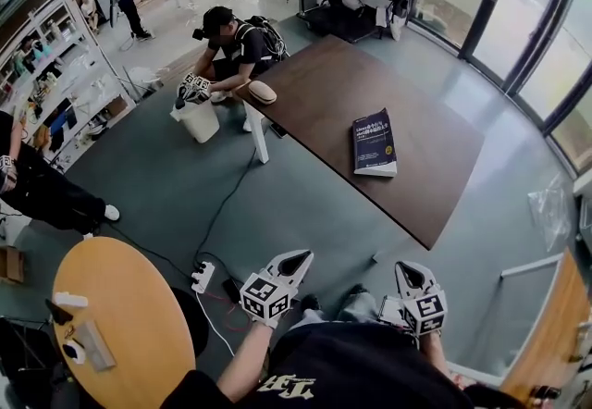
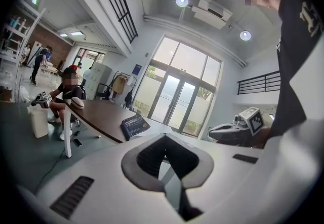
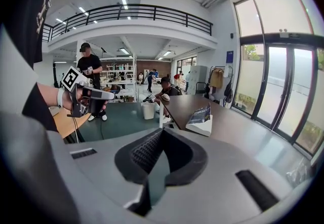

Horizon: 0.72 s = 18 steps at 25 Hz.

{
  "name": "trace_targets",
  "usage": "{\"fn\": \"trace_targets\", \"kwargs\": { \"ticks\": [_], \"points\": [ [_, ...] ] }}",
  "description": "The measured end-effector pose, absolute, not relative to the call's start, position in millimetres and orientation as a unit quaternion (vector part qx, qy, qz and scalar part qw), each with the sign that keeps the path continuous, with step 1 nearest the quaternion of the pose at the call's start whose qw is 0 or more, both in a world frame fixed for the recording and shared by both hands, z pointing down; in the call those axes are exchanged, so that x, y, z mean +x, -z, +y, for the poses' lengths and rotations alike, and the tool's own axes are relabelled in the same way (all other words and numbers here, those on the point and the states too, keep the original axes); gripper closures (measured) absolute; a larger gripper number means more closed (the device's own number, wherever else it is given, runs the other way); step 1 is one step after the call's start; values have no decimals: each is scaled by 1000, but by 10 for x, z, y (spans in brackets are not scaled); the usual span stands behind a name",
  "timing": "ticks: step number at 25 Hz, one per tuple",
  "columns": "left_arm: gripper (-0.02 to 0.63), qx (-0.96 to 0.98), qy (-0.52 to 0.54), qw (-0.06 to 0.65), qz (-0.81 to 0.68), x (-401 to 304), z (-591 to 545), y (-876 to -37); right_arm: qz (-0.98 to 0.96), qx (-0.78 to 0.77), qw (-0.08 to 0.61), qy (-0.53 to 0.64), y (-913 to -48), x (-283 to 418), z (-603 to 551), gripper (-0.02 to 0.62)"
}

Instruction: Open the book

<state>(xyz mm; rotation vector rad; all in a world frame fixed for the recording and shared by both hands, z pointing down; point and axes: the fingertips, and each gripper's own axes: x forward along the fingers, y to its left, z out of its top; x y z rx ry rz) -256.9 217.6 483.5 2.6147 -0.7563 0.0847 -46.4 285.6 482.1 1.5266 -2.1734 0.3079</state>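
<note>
A dark blue book (image 1: 375, 142) lies closed and flat on the long dark brown table (image 1: 314, 92), near its right edge. It also shows in the left gripper view as the book (image 2: 134, 125) and in the right gripper view as the book (image 3: 200, 116). I stand well back from the table. My left gripper (image 1: 296, 261) and right gripper (image 1: 410, 274) are held up side by side in front of my body, pointing toward the table. Both look shut with nothing between their jaws. Each gripper view also shows the other one, the right gripper (image 2: 238, 129) and the left gripper (image 3: 93, 95).
A person (image 1: 236, 42) sits at the table's far left end beside a white bin (image 1: 199, 120). A power strip (image 1: 202, 276) and cables lie on the floor ahead of me. A round wooden table (image 1: 120, 324) stands at my left, another wooden top (image 1: 555, 333) at my right.
</note>
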Motion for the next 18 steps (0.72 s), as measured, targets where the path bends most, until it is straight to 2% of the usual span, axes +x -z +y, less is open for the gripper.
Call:
{"fn": "trace_targets", "kwargs": {
  "ticks": [18],
  "points": [
    [600, 914, -24, 239, -326, -2861, 2218, -5020, -819, 500, 261, -109, -4950, -779, 2635, 607]
  ]
}}
